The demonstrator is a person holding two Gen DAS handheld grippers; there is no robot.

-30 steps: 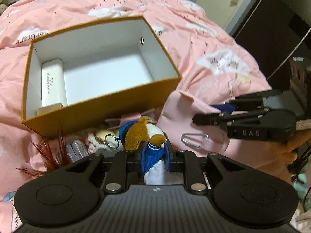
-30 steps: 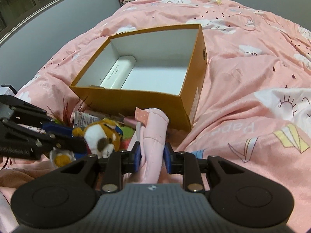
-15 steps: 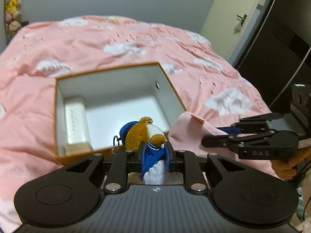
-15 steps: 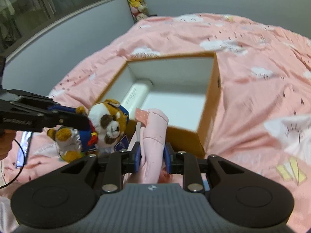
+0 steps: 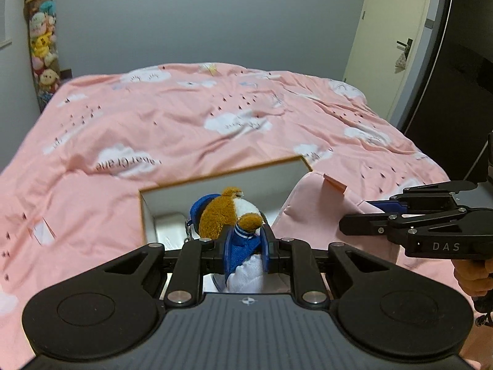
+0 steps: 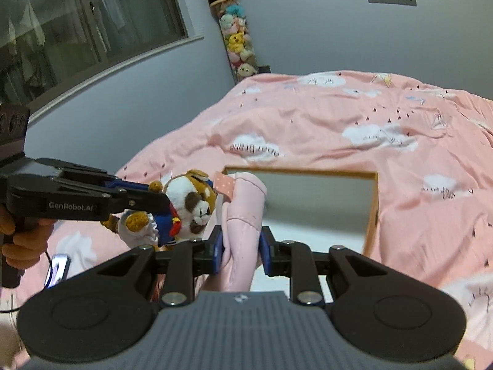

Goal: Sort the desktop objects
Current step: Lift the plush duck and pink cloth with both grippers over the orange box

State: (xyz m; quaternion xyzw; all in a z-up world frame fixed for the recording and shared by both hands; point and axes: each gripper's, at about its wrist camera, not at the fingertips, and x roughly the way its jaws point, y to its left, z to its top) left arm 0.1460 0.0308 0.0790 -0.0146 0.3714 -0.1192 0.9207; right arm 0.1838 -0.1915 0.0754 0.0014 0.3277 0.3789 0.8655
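Mostly hidden box; left jaws clamp plush dog, right jaws clamp pink pouch.

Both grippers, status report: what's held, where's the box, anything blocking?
Left gripper shut on plush dog. Right gripper shut on pink pouch. Both held above open box on the bed. Nothing seen blocking the box.

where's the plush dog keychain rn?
Clamped in the left gripper, the plush dog keychain is held above the orange box, left of the pink pouch.
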